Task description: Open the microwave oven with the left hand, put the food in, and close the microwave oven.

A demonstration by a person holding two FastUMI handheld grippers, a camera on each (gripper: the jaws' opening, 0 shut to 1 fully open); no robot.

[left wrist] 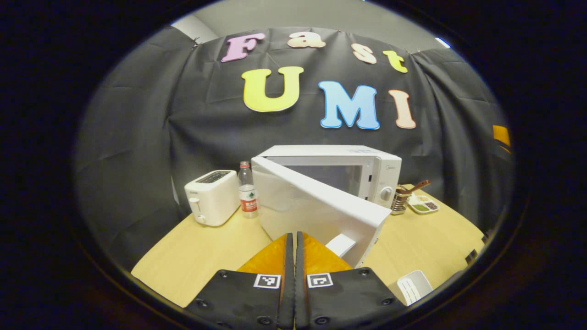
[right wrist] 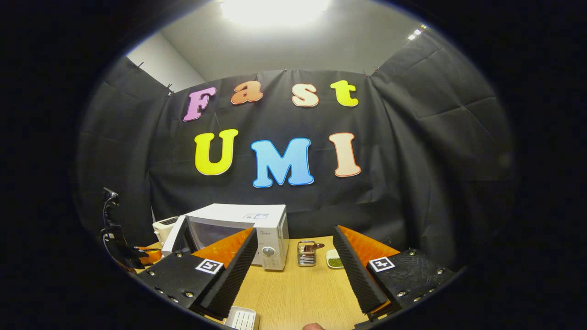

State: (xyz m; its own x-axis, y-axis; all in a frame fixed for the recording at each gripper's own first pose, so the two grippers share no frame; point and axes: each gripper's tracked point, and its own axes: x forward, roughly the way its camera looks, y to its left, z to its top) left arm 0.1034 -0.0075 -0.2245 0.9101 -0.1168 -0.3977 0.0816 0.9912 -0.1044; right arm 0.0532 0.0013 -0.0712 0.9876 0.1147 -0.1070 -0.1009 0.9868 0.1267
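The white microwave [left wrist: 362, 172] stands at the back of the wooden table [left wrist: 202, 256], with its door [left wrist: 312, 206] swung partly open toward me. A white handle [left wrist: 341, 245] sits at the door's free edge. My left gripper [left wrist: 293, 236] is shut with nothing between its fingers, its tips just left of that handle. In the right gripper view the microwave [right wrist: 257, 224] is left of centre with its door [right wrist: 176, 238] ajar. My right gripper [right wrist: 293, 231] is open and empty above the table. A small white ridged tray [left wrist: 415, 286] lies near the front edge; its contents cannot be made out.
A white toaster [left wrist: 212, 197] and a water bottle [left wrist: 247, 190] stand left of the microwave. To its right are a metal utensil holder [left wrist: 401, 201] and a divided dish with green food [left wrist: 424, 205]. The white tray [right wrist: 243, 318] lies below the right gripper's left finger.
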